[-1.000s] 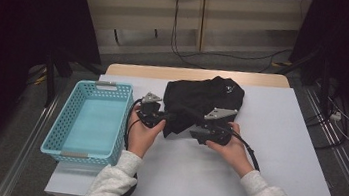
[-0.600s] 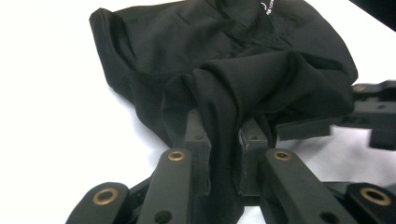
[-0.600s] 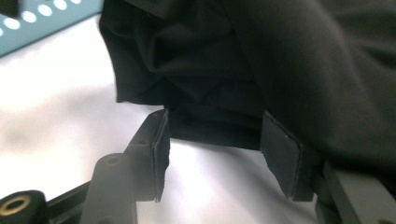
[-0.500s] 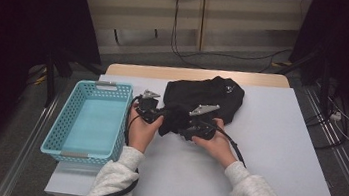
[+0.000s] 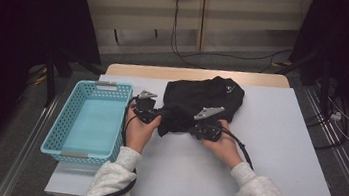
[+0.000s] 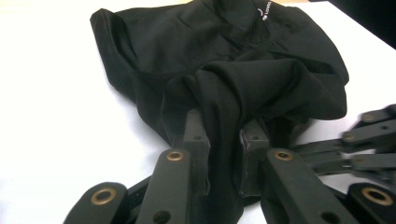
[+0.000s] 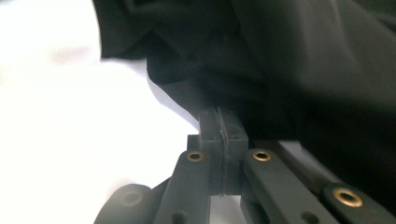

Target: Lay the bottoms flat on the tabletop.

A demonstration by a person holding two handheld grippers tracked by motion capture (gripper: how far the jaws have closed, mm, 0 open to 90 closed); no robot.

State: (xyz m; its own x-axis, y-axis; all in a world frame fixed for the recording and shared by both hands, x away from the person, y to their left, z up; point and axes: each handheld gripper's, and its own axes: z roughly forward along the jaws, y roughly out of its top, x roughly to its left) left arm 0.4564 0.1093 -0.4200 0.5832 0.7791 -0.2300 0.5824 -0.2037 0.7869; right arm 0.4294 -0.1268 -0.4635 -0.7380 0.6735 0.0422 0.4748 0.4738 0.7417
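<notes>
The black garment (image 5: 202,101) lies bunched on the white table (image 5: 281,156), toward the far middle of the top, with a small white logo showing near its far right corner; we see it again in the left gripper view (image 6: 224,60) as a crumpled heap with a thick fold drawn out toward the camera, and in the right gripper view (image 7: 289,60) as a dark mass over the bright surface. We hold the left gripper (image 5: 153,113) at the garment's near left edge; in its own view (image 6: 224,140) the two pads are clenched on that drawn-out fold, the cloth pinched between them and running down past the jaws. We hold the right gripper (image 5: 198,127) at the near edge of the cloth, just right of the left one; in its own view (image 7: 222,128) the jaws have just been closing and now stand pressed together, pad against pad, at the hem of the garment; whether a thin edge of cloth is caught between them we cannot tell. The other gripper's linkage shows blurred at the right of the left gripper view. A turquoise basket (image 5: 58,129) stands on the left part of the table, just beside our left hand (image 5: 138,131); our right hand (image 5: 224,147) rests behind its gripper, and both sleeves are pale grey.
</notes>
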